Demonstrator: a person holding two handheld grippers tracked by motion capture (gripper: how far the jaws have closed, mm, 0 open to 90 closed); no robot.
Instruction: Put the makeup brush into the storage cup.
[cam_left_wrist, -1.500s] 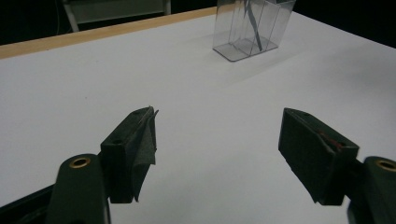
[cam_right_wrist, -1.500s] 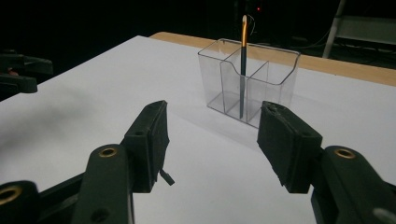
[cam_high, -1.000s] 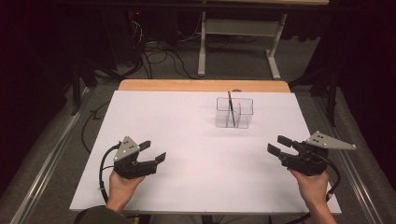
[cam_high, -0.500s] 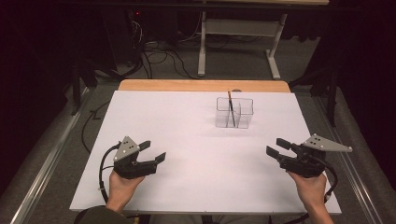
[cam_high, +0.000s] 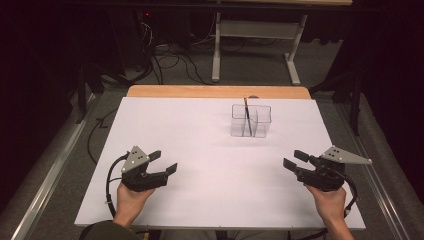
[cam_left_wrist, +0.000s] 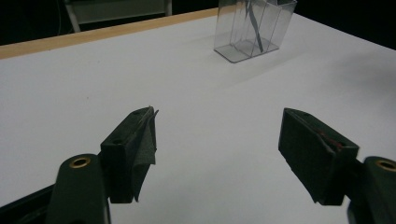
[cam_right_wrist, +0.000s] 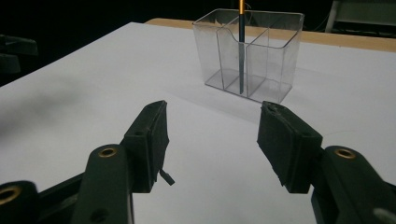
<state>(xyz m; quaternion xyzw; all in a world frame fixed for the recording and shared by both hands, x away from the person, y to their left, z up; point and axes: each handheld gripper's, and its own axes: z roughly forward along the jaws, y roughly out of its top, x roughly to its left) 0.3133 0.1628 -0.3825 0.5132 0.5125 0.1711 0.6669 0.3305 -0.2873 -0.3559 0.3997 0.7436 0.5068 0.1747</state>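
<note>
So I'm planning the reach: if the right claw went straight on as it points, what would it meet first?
Probably the clear organizer holding the pencil, dead ahead of the open right claw; only bare white table lies between.

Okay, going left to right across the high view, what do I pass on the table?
Left gripper, open and empty → clear plastic holder with a pencil standing in it, farther back → right gripper, also open and empty.

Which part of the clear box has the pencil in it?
The pencil stands in the back left part of the clear box, as the right gripper view shows it. The other parts look empty.
</note>
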